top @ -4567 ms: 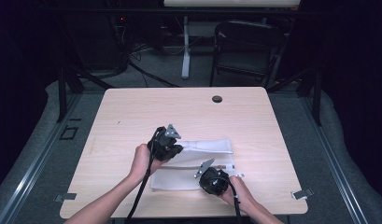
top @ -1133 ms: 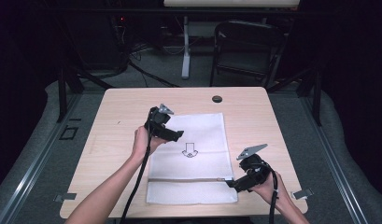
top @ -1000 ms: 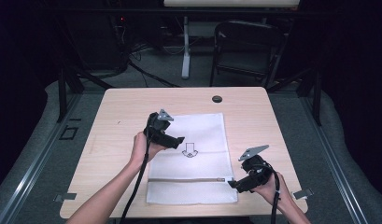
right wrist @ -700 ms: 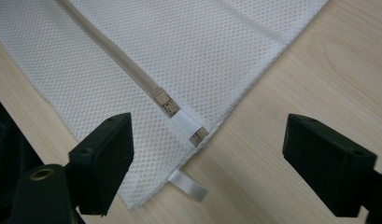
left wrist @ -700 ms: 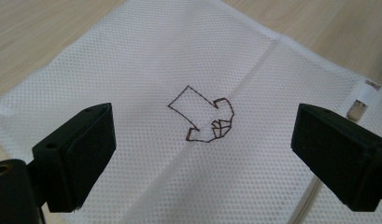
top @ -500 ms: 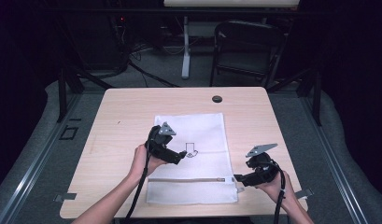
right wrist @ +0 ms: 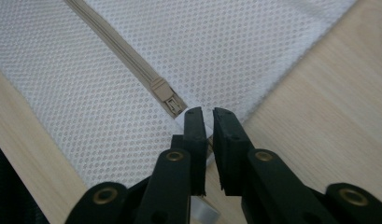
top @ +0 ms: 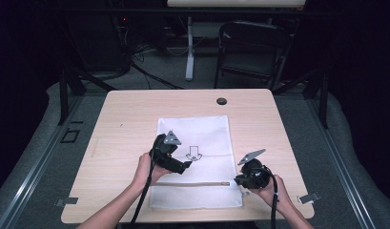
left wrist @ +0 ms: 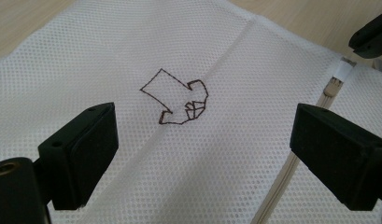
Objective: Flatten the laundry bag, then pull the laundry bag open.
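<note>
White mesh zippered laundry bag (top: 195,162) lies flat mid-worktop (top: 126,124). Right hand-held gripper (right wrist: 207,116) has just closed, pinching the white tab beside the beige zipper slider (right wrist: 166,95). Left hand-held gripper (left wrist: 202,140) spread wide over the mesh, touching nothing. Risk: thin tab slips out, or unpinned bag drags along when pulled.

Zipper (right wrist: 128,60) end tab (right wrist: 205,119) partly hidden between right tongs (right wrist: 207,116).

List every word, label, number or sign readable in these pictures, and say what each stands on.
No words, brand names or numbers can be read anywhere.
The one sign: a stitched arrow outline, dark thread, no lettering, on the white mesh laundry bag, above its beige zipper.
A small white tab at the zipper's end shows no legible print.
</note>
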Tool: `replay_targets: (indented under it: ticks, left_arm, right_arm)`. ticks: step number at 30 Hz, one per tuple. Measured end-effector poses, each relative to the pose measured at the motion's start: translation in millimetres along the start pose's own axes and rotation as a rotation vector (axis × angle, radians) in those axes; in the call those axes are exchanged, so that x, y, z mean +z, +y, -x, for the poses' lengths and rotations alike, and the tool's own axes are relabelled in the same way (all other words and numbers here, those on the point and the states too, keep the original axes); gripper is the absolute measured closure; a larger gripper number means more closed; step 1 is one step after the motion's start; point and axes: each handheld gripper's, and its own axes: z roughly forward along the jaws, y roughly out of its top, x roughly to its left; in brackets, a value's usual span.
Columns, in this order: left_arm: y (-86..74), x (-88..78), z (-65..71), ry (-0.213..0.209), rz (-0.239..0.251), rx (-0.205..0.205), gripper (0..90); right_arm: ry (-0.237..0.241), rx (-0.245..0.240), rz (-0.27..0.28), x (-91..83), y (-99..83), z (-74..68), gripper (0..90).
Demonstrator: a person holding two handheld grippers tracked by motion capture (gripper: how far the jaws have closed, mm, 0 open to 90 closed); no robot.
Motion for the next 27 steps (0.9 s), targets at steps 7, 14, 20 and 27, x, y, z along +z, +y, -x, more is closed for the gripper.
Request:
replay_targets:
  ticks: [7,14,20,27]
  left_arm:
    - [-1.7,6.0,6.9,-0.021,0.0,0.025,9.7]
    - [0.3,11.6,17.5,-0.052,0.013,0.05,11.0]
    - [3.7,25.8,33.4,-0.077,0.008,0.09,12.1]
    - [11.2,46.4,52.9,-0.138,-0.012,0.156,14.9]
  right_arm:
    - [0.011,-0.014,-0.053,18.4,1.8,-3.9,90.0]
    - [0.023,-0.006,-0.045,21.0,2.2,-3.2,90.0]
    - [0.024,-0.016,-0.037,21.3,1.6,-3.4,90.0]
    - [0.033,-0.031,-0.034,21.2,0.9,-2.2,90.0]
